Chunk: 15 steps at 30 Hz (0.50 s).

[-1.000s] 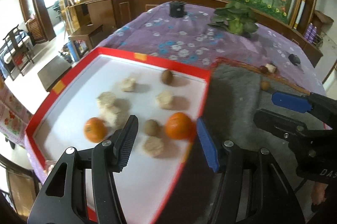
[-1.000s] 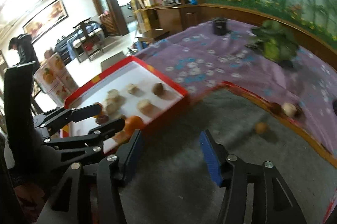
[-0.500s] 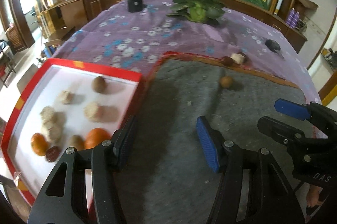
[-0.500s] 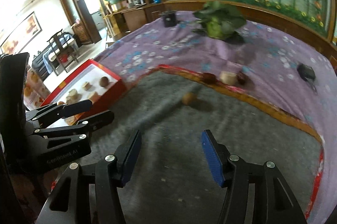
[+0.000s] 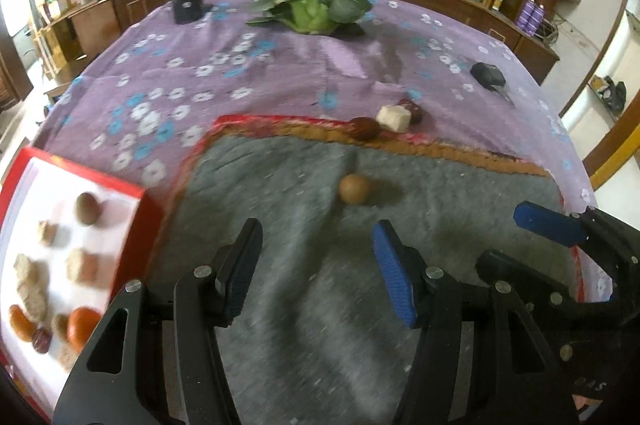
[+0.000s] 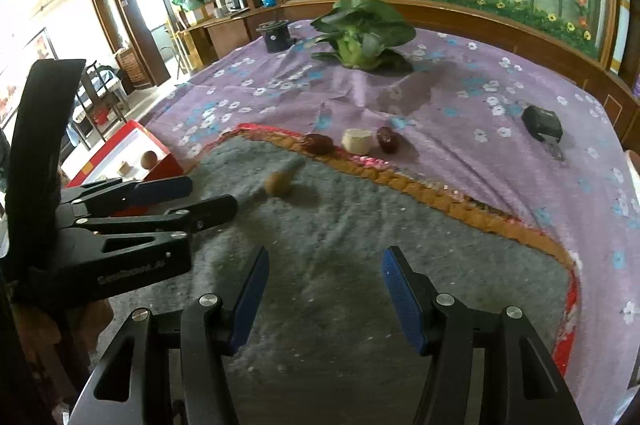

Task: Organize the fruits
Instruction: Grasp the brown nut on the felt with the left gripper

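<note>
A red-rimmed white tray (image 5: 150, 209) at the left holds several fruits and pale chunks, among them an orange (image 5: 82, 327); its corner shows in the right wrist view (image 6: 168, 161). A round brown fruit (image 5: 354, 188) (image 6: 279, 183) lies on the grey mat. Two dark red dates (image 5: 364, 129) (image 6: 388, 139) flank a pale chunk (image 5: 394, 118) (image 6: 357, 141) at the mat's far border. My left gripper (image 5: 316, 265) is open and empty, just short of the brown fruit. My right gripper (image 6: 324, 285) is open and empty beside it, over the mat.
The grey mat (image 5: 304, 225) with an orange-red border lies on a purple flowered cloth (image 5: 240, 65). A leafy green vegetable (image 5: 316, 1), a black cup (image 5: 188, 3) and a black key fob (image 5: 488, 75) sit farther back. Wooden cabinets ring the table.
Both grippers swung right, away from the tray and toward the loose fruits on the mat. The tray slid to the left edge of the views. Both stayed open.
</note>
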Tool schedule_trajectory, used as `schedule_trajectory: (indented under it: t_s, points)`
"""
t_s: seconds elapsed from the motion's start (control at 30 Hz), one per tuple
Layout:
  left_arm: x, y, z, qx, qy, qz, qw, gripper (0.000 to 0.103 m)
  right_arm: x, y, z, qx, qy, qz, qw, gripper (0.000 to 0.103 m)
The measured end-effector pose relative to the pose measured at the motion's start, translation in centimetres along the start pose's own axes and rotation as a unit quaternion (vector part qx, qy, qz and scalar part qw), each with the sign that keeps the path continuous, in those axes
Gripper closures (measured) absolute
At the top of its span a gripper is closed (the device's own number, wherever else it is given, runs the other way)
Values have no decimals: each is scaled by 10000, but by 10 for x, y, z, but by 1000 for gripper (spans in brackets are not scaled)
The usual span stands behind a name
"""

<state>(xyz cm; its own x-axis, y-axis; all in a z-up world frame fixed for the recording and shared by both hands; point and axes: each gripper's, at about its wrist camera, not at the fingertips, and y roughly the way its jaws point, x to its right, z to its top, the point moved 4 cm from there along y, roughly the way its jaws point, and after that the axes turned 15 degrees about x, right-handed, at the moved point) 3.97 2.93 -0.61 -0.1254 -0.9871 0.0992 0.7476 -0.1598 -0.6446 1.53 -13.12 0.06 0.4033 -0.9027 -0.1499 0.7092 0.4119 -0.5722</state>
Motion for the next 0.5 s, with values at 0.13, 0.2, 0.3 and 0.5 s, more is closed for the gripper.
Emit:
schedule_trajectory:
  t_s: [0.13, 0.2, 0.3, 0.5]
  points:
    - [13, 17, 3, -106, 58, -170, 9998, 45, 12, 4, 3, -28, -43, -134, 9999, 45]
    - [16, 24, 4, -126, 64, -251, 9996, 45, 17, 6, 5, -6, 0, -127, 9999, 45]
    - [17, 29, 5, -122, 76, -252, 9996, 45, 24, 8, 6, 14, 93, -77, 9999, 45]
    - [15, 41, 5, -90, 170, -164, 9997, 45, 31, 18, 3, -55, 243, -9, 9997, 45]
